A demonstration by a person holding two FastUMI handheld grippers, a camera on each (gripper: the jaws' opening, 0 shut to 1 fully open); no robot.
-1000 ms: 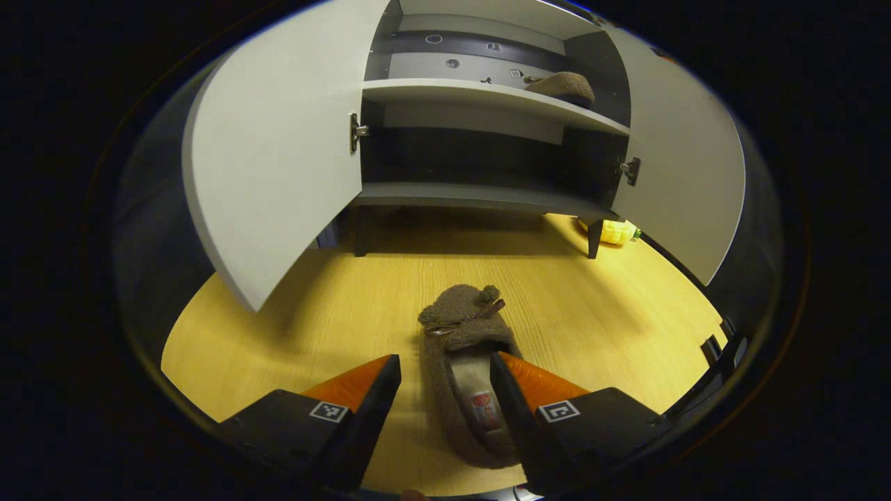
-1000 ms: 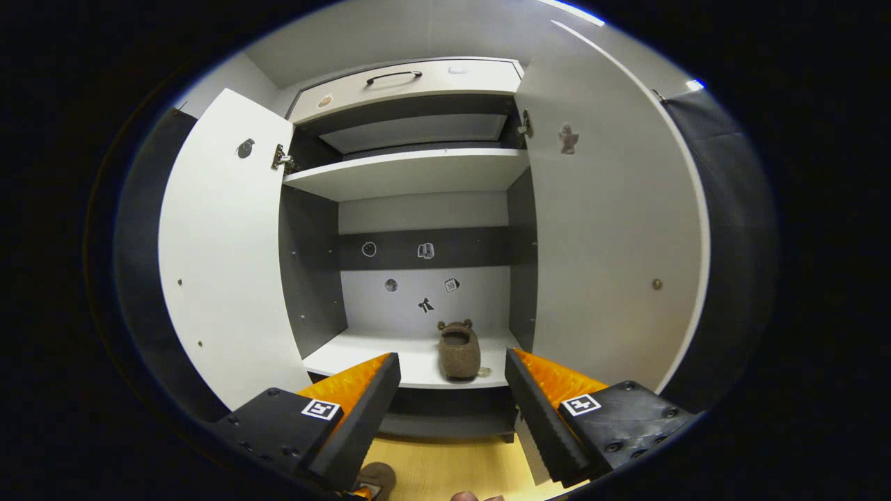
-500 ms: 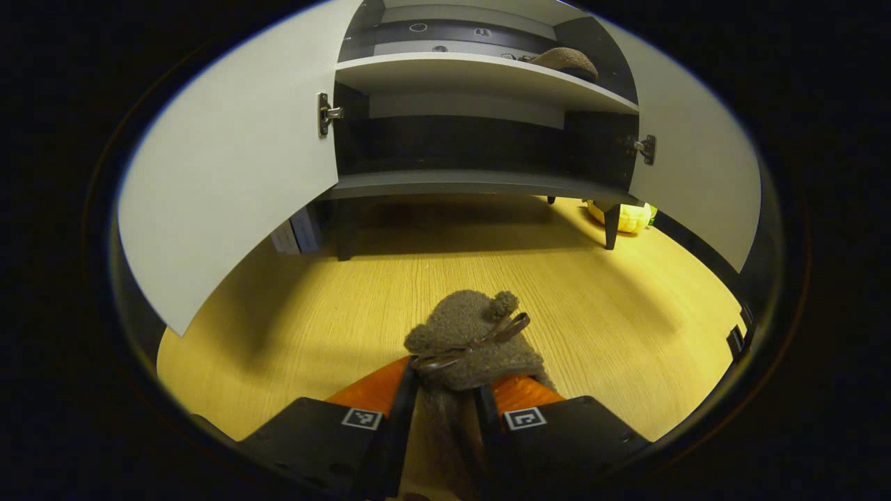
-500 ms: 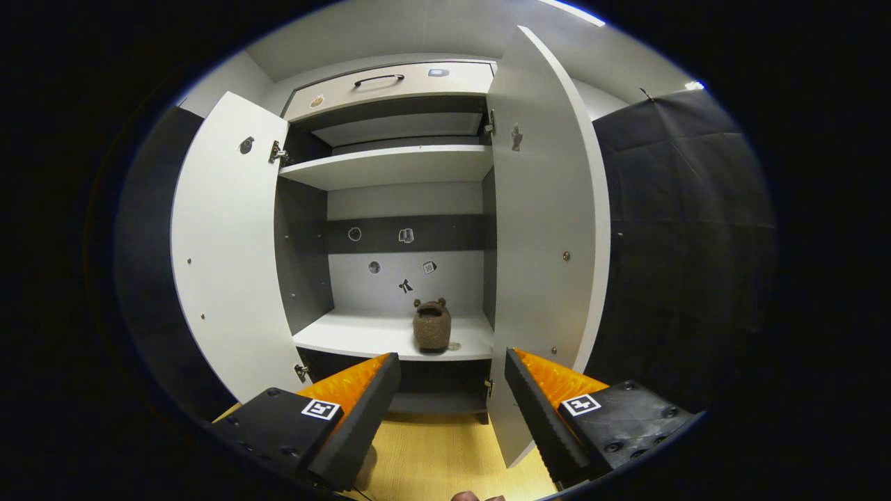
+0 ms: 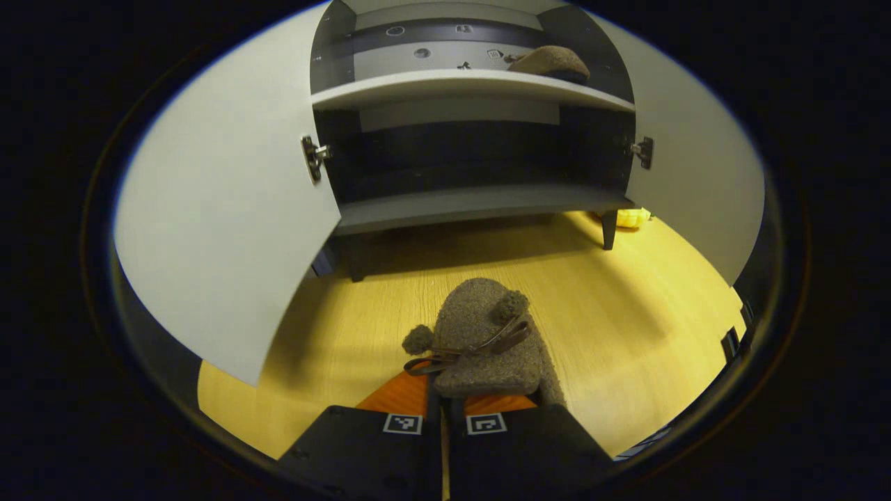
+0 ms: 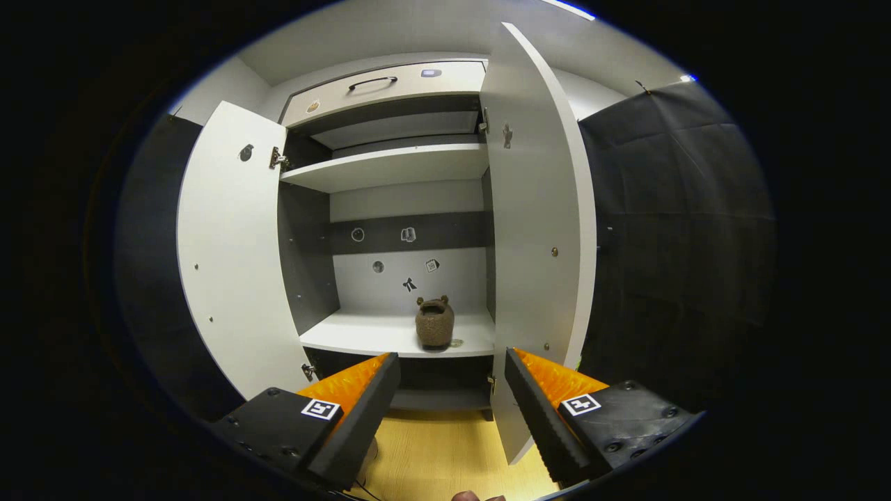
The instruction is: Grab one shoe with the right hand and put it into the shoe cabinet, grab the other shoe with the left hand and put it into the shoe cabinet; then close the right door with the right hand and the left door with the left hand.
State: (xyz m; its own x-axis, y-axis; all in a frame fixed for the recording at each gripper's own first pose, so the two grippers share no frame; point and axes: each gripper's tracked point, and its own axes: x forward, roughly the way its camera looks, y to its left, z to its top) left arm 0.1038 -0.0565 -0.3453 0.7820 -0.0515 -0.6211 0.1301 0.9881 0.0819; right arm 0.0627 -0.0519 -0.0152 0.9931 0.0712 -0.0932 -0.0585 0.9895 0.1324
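Yellow wood-grain floor (image 5: 626,306) beneath a white shoe cabinet (image 6: 397,167) on dark legs; left door (image 6: 233,257) and right door (image 6: 536,229) both stand open. One brown fuzzy shoe (image 6: 435,323) sits on the middle shelf (image 6: 362,337), toward its right side. Left gripper (image 5: 445,407) is clamped on the other shoe (image 5: 487,341), above the floor before the cabinet. Right gripper (image 6: 452,410) is spread, holding nothing, facing the cabinet.

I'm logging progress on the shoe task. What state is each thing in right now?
Left tool: shut on second shoe.
Second shoe: gripped, above the floor.
Right tool: open, holding nothing.
First shoe: on the cabinet shelf.
Left door: open.
Right door: open.
Drawer: shut.
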